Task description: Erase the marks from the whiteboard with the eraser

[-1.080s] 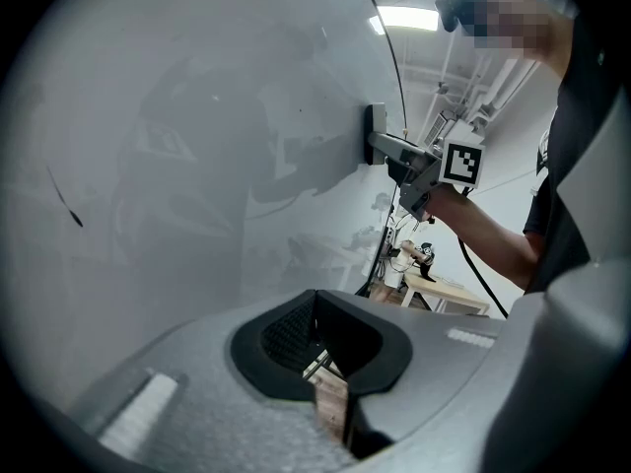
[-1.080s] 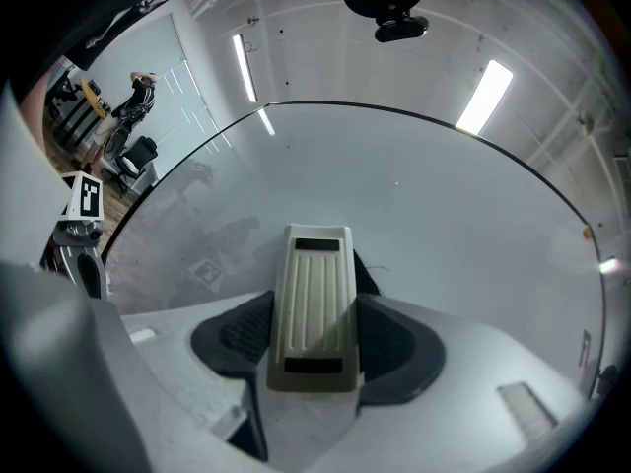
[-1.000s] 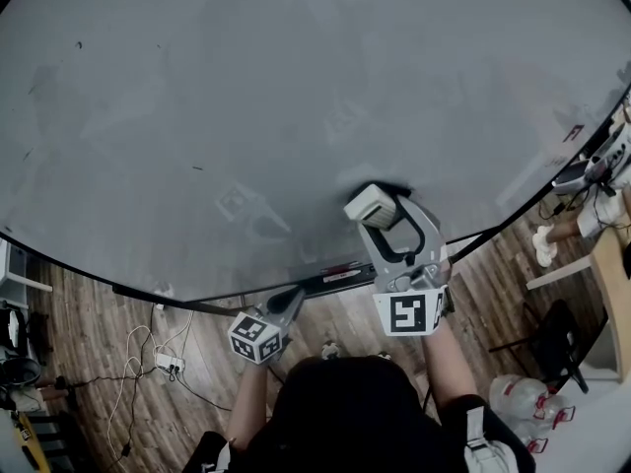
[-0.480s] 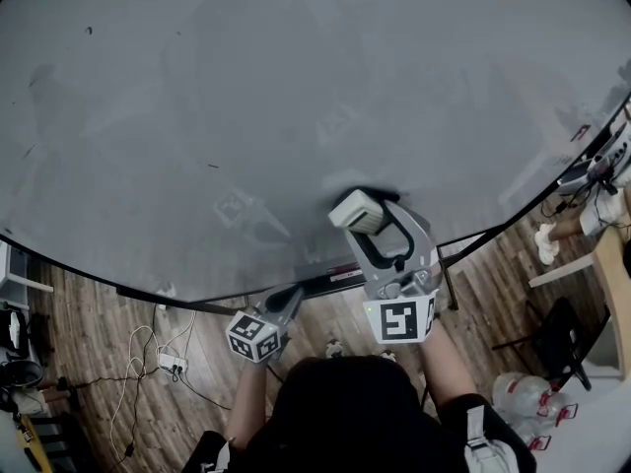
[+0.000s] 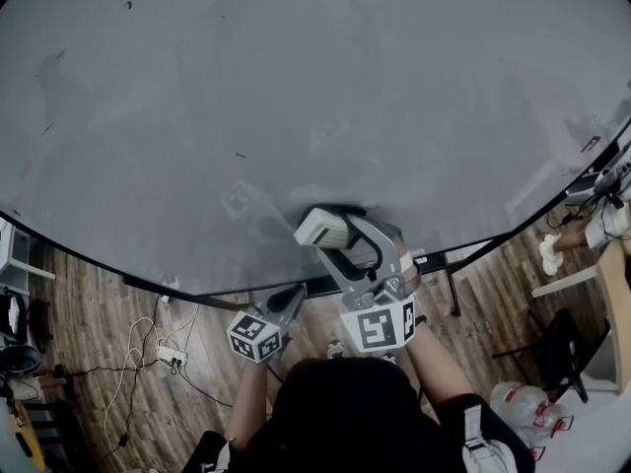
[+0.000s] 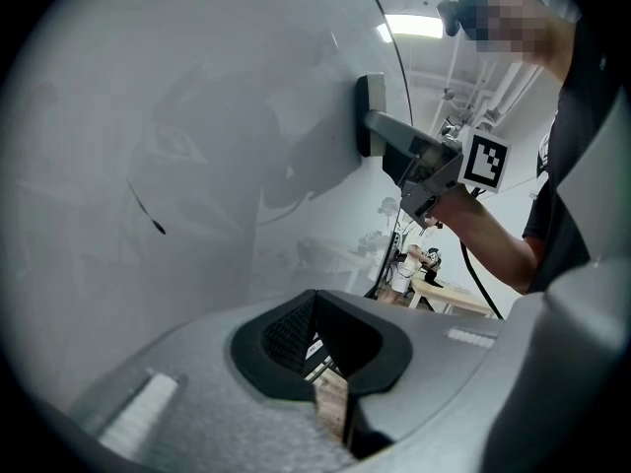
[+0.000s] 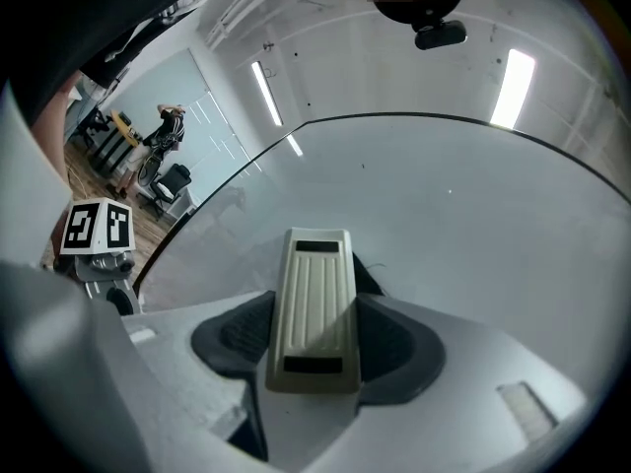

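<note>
The whiteboard (image 5: 296,87) fills most of the head view as a broad grey surface. A cream ribbed eraser (image 5: 320,227) lies flat against its lower middle, and my right gripper (image 5: 335,236) is shut on it. In the right gripper view the eraser (image 7: 314,308) sits between the dark pads, pressed to the board. Small black marks remain: one left of the eraser (image 5: 240,154) and one at the upper left (image 5: 127,6). My left gripper (image 5: 292,298) hangs shut and empty below the board's bottom edge, left of the eraser. Its view shows a short black mark (image 6: 158,227).
The board's dark bottom rail (image 5: 325,284) runs just under the eraser. White cables and a power strip (image 5: 163,358) lie on the wooden floor at the lower left. A dark chair (image 5: 552,343) and clear bottles (image 5: 523,402) stand at the right.
My right gripper has slid the eraser left and slightly down along the board. The left gripper has stayed where it was.
</note>
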Available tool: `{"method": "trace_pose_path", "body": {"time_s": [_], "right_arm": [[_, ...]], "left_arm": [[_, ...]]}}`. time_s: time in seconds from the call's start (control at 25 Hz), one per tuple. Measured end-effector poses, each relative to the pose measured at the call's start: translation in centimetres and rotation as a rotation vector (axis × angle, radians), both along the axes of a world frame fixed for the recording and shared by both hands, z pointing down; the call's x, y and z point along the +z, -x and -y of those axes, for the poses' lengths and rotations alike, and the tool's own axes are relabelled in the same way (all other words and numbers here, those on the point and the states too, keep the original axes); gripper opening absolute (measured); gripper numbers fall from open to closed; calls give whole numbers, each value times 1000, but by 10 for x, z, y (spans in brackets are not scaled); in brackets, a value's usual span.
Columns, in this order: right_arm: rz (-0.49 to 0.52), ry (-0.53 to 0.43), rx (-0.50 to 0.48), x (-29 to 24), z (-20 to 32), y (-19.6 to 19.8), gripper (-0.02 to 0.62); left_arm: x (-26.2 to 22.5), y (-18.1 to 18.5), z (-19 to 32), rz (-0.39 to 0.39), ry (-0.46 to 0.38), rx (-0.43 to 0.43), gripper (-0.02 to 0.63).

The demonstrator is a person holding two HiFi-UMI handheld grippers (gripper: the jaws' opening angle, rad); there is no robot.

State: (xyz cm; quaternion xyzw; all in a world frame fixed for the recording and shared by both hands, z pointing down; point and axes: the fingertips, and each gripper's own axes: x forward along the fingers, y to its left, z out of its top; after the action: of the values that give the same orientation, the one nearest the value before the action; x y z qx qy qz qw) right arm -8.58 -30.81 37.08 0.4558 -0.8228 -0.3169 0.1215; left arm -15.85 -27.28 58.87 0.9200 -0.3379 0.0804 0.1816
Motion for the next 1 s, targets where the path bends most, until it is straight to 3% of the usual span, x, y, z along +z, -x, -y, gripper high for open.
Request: {"method": "trace_pose_path", "body": {"time_s": [0.36,0.76,1.0], "right_arm": [[21,50,-59,6,-9,-5,255],[30,181,-79,42,-36,-63,256],[6,277,-35,77,-54,-109,256]], "left_arm": [[-2,7,-8,2,3,-47,11],[-7,-44,-29,-13,3,-22,11],[-12,-77,-46,-25,0,-18,12]]}}
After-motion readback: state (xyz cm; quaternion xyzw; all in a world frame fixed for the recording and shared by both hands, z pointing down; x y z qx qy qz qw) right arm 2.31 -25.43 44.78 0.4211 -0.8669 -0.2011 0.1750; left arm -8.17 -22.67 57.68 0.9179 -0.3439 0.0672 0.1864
